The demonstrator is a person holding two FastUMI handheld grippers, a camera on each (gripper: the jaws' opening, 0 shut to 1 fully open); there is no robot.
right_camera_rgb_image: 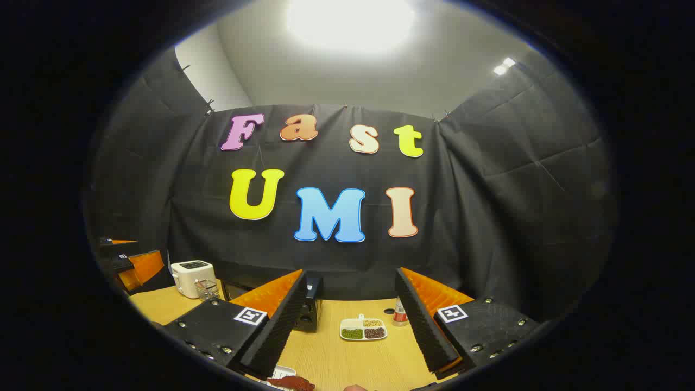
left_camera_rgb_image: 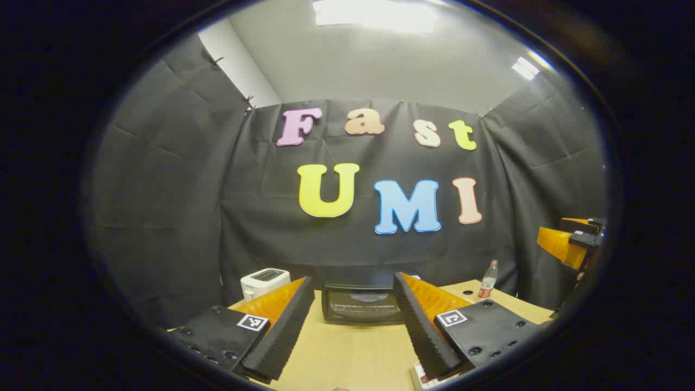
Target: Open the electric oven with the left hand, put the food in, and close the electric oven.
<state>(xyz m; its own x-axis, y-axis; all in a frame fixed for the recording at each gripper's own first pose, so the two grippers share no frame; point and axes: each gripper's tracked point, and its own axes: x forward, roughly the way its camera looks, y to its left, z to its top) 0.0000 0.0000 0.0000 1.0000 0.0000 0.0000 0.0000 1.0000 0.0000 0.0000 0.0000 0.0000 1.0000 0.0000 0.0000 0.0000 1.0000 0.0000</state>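
Observation:
The black electric oven [left_camera_rgb_image: 361,304] stands at the back of the wooden table [left_camera_rgb_image: 347,353], its glass door closed and facing me. My left gripper [left_camera_rgb_image: 353,278] is open and empty, held back from the oven, which shows between its fingers. In the right gripper view a corner of the oven [right_camera_rgb_image: 311,304] peeks out behind one finger. My right gripper [right_camera_rgb_image: 350,271] is open and empty too. Just under it, at the near table edge, a reddish-brown piece of food [right_camera_rgb_image: 291,382] lies on a white plate [right_camera_rgb_image: 281,372].
A white toaster [left_camera_rgb_image: 264,281] stands left of the oven, with a clear cup [right_camera_rgb_image: 206,289] beside it. To the oven's right are a divided dish of beans [right_camera_rgb_image: 363,328] and a plastic bottle [left_camera_rgb_image: 488,279]. The right gripper [left_camera_rgb_image: 570,241] shows at the far right edge.

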